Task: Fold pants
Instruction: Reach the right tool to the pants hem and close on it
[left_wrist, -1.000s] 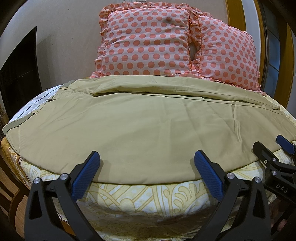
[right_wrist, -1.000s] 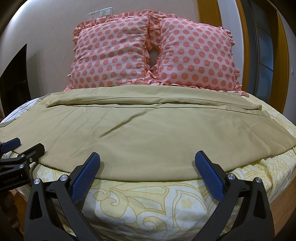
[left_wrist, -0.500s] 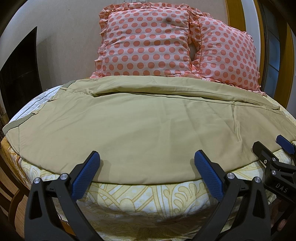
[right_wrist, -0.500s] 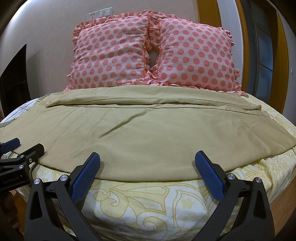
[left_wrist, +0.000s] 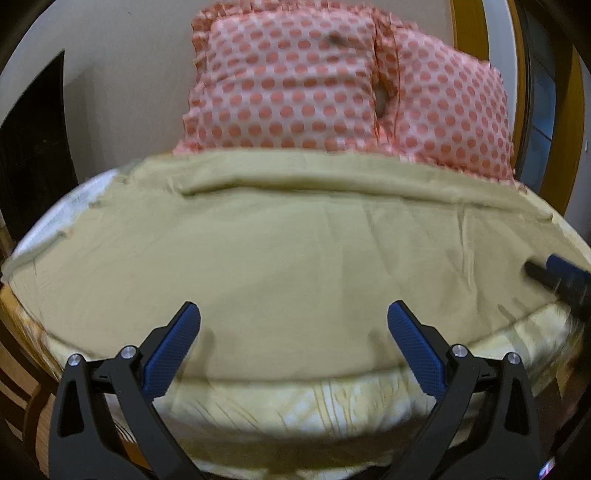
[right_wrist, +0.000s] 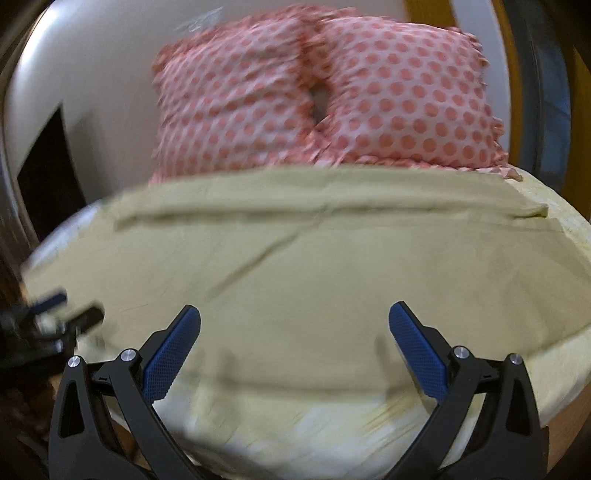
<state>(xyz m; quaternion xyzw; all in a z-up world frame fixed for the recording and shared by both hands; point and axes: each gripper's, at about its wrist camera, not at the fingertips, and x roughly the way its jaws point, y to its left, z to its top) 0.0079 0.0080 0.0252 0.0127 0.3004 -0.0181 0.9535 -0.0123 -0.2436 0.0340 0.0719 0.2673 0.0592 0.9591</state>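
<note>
With both our left tongs (left_wrist: 293, 345) and right tongs (right_wrist: 294, 347) spread apart above the flat khaki cotton pants (left_wrist: 295, 266), we judge the near hem needs pinching next.

Both units same build: left gripper (left_wrist: 293, 325) and right gripper (right_wrist: 294, 325) have matte black plastic arms, triangular with cut-out windows, each ending in a fingertip (left_wrist: 171, 352) faced with a royal-blue pad of fine knurled, dotted texture. Two silver round-head screws per arm near the pad base, thin seam lines on the black linkage behind them. Seen from the opposite camera each unit is only a blurred black finger with a blue tip at frame edge; any marking there is unreadable, and no skin, sleeve or cable is discernible.
</note>
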